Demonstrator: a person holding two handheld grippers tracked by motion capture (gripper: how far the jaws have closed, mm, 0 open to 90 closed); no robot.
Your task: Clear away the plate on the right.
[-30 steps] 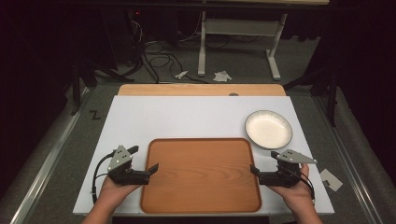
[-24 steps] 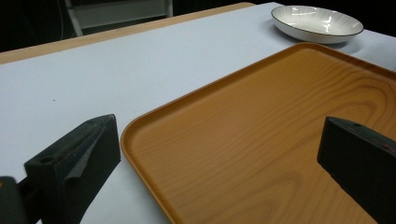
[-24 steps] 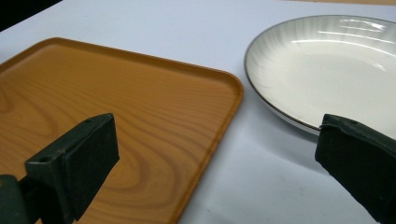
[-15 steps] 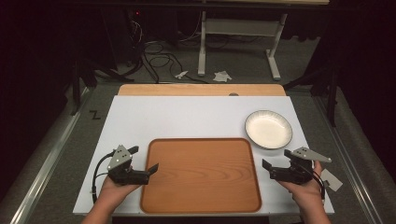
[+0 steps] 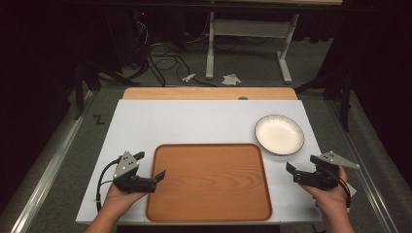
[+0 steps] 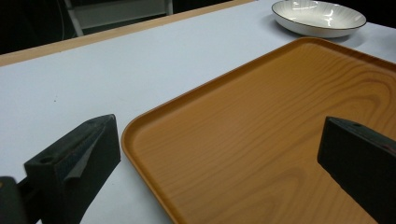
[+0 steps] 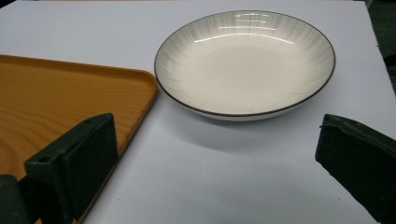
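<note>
Black jaws of the left gripper (image 5: 154, 175) stand wide apart at the tabletop's (image 5: 204, 121) front left, gripping nothing. One jaw hangs over the white surface just outside the tray (image 5: 209, 182), the other over the tray's left rim, so the rim's near corner sits between them, as the left gripper view shows. The hand (image 5: 119, 194) holding it comes in over the front edge.

The wooden tray lies flat at the middle of the front edge, bare inside, its long sides running along that edge.

Past the tray's far right corner sits the plate (image 5: 279, 134), white with a dark rim, upright and close to the tabletop's right edge, just apart from the tray.

At the front right corner the right gripper (image 5: 291, 171) is held by the other hand (image 5: 330, 194), its jaws also spread with nothing between them. It points toward the plate, near it but not touching; in the right gripper view the plate (image 7: 245, 63) lies ahead of the jaws with the tray corner (image 7: 140, 86) beside the left one.
</note>
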